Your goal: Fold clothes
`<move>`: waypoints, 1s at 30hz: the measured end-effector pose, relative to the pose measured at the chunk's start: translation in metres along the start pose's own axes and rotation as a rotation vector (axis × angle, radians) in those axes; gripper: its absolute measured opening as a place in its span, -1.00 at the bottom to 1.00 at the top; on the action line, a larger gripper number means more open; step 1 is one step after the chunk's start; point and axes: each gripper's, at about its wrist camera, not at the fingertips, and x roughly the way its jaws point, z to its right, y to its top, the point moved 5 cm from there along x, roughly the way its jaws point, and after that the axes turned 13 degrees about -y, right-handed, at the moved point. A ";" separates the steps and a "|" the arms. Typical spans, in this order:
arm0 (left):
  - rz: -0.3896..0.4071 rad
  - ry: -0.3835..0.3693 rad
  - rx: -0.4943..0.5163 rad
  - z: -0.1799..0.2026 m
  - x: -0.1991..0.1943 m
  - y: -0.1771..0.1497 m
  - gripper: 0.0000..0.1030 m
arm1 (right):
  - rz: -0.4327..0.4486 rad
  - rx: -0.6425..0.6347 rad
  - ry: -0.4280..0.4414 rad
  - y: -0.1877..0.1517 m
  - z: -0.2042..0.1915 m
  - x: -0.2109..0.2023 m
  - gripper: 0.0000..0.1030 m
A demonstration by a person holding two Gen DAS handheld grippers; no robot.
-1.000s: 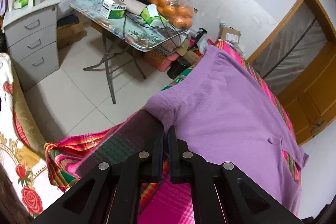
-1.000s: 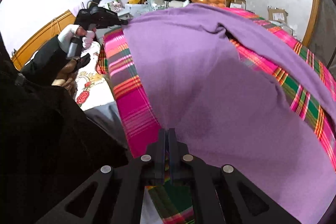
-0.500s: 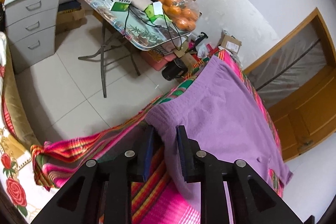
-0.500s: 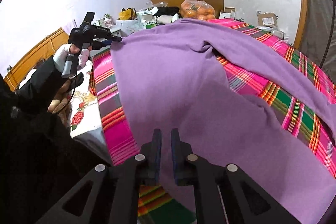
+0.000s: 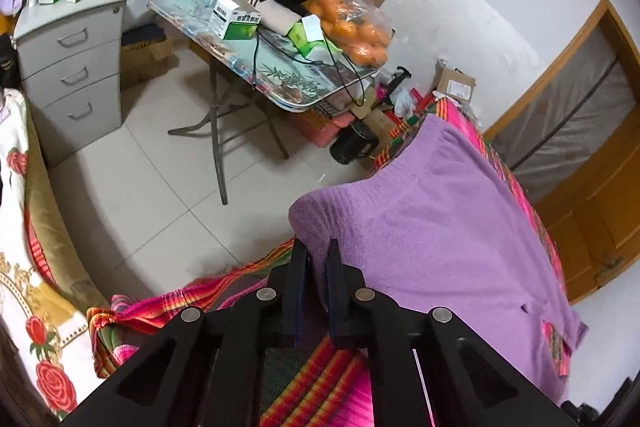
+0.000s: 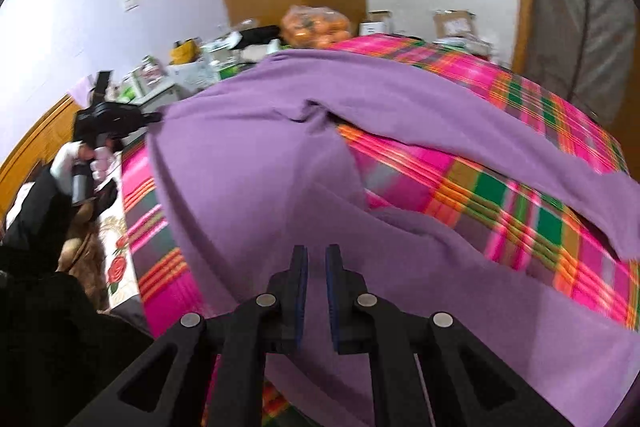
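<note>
A purple sweater lies spread on a bed with a pink and green plaid cover. Its ribbed hem corner sits at the bed's edge, just in front of my left gripper, whose fingers stand a little apart with purple knit showing in the gap. In the right wrist view the purple sweater covers most of the plaid cover, one sleeve stretching to the right. My right gripper hovers open over the sweater's near part. A gloved hand holds the left gripper at the far corner.
Beyond the bed is tiled floor, a folding table crowded with boxes and a bag of oranges, and a grey drawer cabinet. A wooden door stands right. A floral cloth lies left.
Both grippers were shut on the sweater's edge one second ago; both have opened and pulled back slightly. The sweater now rests on the bed.
</note>
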 end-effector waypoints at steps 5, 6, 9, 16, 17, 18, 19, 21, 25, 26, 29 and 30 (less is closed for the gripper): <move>0.069 0.083 0.039 0.001 -0.025 0.000 -0.79 | 0.006 0.251 -0.156 -0.036 0.070 -0.023 -0.57; 0.081 0.097 0.046 0.002 -0.028 0.000 -0.79 | 0.008 0.313 -0.191 -0.045 0.086 -0.027 -0.57; 0.077 0.067 0.095 0.022 -0.028 -0.002 -0.79 | 0.037 0.548 -0.322 -0.076 0.141 -0.050 -0.55; -0.111 -0.145 0.325 0.120 0.012 -0.055 -0.79 | 0.044 1.033 -0.527 -0.163 0.241 -0.099 -0.36; -0.148 -0.176 0.358 0.134 0.018 -0.067 -0.79 | 0.046 1.093 -0.512 -0.176 0.248 -0.102 -0.27; -0.185 -0.205 0.392 0.147 0.024 -0.078 -0.79 | 0.048 1.151 -0.493 -0.187 0.254 -0.103 -0.23; -0.219 -0.231 0.426 0.160 0.028 -0.089 -0.79 | 0.046 1.194 -0.454 -0.195 0.256 -0.100 -0.21; -0.291 -0.287 0.494 0.184 0.034 -0.114 -0.79 | 0.045 1.274 -0.375 -0.209 0.261 -0.095 -0.20; -0.385 -0.366 0.586 0.217 0.039 -0.150 -0.73 | 0.072 1.347 -0.274 -0.215 0.269 -0.086 -0.09; -0.406 -0.380 0.604 0.223 0.039 -0.158 -0.73 | 0.078 1.363 -0.242 -0.217 0.275 -0.082 -0.09; -0.458 -0.417 0.657 0.239 0.038 -0.181 -0.73 | 0.072 1.398 -0.193 -0.216 0.286 -0.072 -0.09; -0.472 -0.428 0.674 0.244 0.037 -0.188 -0.73 | 0.080 1.398 -0.195 -0.216 0.287 -0.073 -0.09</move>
